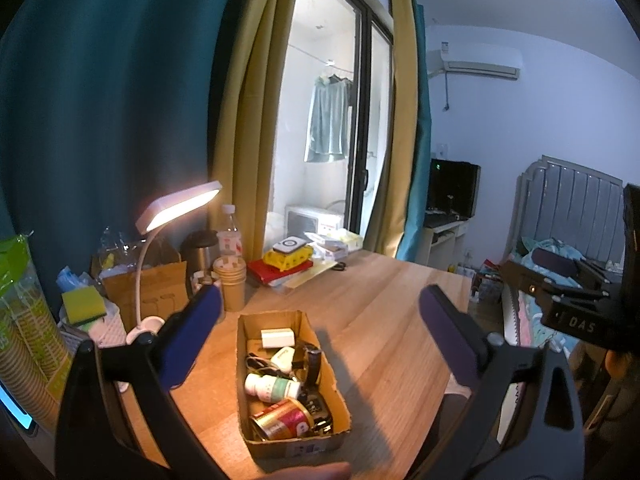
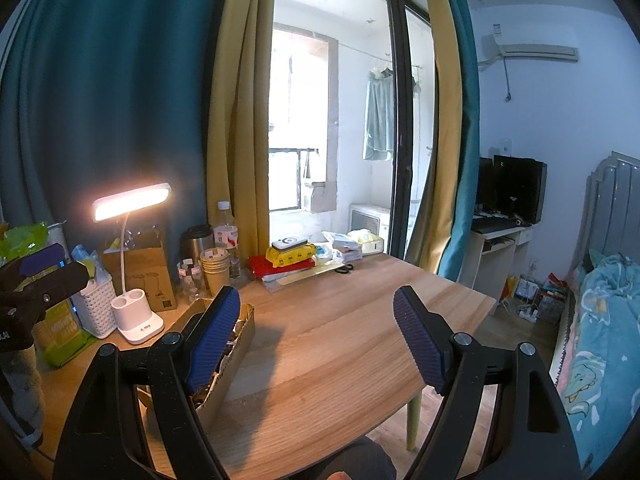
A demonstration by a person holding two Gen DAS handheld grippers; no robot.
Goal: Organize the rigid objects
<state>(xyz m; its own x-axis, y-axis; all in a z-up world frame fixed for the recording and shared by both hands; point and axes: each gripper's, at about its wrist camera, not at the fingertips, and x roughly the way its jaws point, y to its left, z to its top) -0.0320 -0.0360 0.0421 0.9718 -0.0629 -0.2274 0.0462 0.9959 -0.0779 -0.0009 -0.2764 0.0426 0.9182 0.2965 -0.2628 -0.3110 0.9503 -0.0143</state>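
From the left wrist view, the left gripper (image 1: 320,312) hangs above the wooden table (image 1: 384,312) with its two blue pads spread wide and nothing between them. Just below and between the pads stands an open cardboard box (image 1: 336,396), and the small hard things lie inside it: a white plug block (image 1: 277,337) at the far end, a white bottle with a green band (image 1: 272,387) in the middle, a red and gold can (image 1: 282,423) at the near end, and some dark pieces beside them that I cannot name. The table around the box is bare in this view, so the things already sit gathered in the box; I judge this fits either a tidy box at the end of the work or a full box about to be sorted out, and the pictures do not decide which. Any next move calls for a slow descent straight over the box, because the things lie close together and touch each other. From the right wrist view, the right gripper (image 2: 316,312) also stands wide and holds nothing. It hovers over the bare part of the table, and the box (image 2: 236,344) lies to its left, partly hidden behind the left pad. A lit desk lamp (image 2: 132,202) stands behind the box, near a white basket (image 2: 98,312).
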